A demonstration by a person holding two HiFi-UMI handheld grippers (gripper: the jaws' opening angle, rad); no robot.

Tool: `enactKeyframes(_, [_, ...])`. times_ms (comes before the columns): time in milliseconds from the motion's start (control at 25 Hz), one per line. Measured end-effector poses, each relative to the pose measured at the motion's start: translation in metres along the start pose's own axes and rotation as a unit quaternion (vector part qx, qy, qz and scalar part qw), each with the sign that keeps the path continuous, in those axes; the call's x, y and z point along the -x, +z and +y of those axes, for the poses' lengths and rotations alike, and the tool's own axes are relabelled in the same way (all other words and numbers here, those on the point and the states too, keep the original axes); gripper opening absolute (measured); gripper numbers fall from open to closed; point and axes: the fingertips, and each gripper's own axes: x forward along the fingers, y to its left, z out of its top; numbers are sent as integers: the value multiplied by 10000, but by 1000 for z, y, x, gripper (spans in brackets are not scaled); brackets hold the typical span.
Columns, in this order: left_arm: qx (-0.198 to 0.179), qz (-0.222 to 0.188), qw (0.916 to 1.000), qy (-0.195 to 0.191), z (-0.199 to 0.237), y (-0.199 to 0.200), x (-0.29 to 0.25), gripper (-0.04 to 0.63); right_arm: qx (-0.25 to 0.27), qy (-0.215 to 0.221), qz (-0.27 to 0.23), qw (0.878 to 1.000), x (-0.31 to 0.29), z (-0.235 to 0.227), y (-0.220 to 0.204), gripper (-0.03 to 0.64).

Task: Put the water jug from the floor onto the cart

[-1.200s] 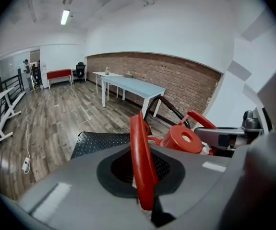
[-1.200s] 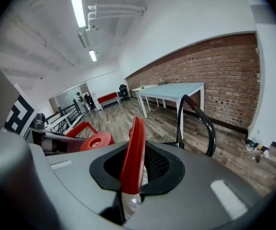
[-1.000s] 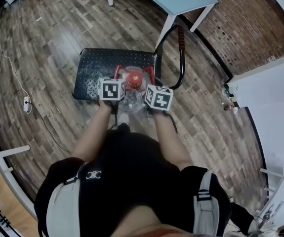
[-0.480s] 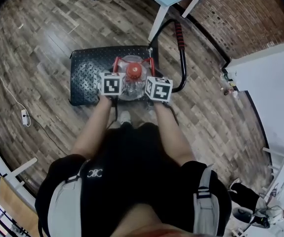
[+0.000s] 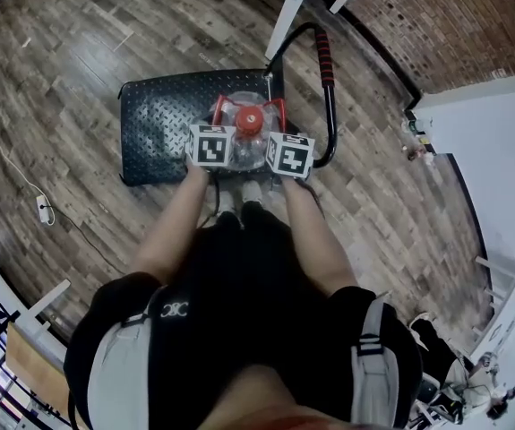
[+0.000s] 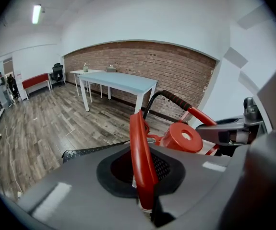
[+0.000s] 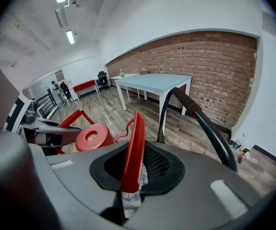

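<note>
A clear water jug with a red cap [image 5: 249, 122] and red side handles hangs over the near right part of the black cart deck [image 5: 163, 119]. My left gripper [image 5: 210, 144] is shut on the jug's left red handle [image 6: 141, 162]. My right gripper [image 5: 290, 155] is shut on the right red handle [image 7: 134, 152]. In the left gripper view the cap [image 6: 183, 137] lies to the right of the jaws. In the right gripper view the cap [image 7: 93, 137] lies to the left. Whether the jug's base touches the deck is hidden.
The cart's black push handle with a red grip [image 5: 322, 47] rises just right of the jug. A light blue table with white legs [image 6: 121, 83] stands beyond the cart by the brick wall. A white cable and socket [image 5: 44, 209] lie on the wood floor at left.
Both grippers have carried the jug forward from the cart's near edge to over its deck, and lower. The grip on both handles is unchanged.
</note>
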Motion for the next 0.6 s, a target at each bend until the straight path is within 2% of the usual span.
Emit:
enactKeyframes(280, [34, 213, 9998, 56, -4, -29, -42, 3, 44, -150, 145, 9998, -32, -15, -29, 63])
enactKeyframes(600, [32, 502, 9986, 166, -12, -67, -83, 3, -88, -258, 652, 9975, -68, -37, -73, 63])
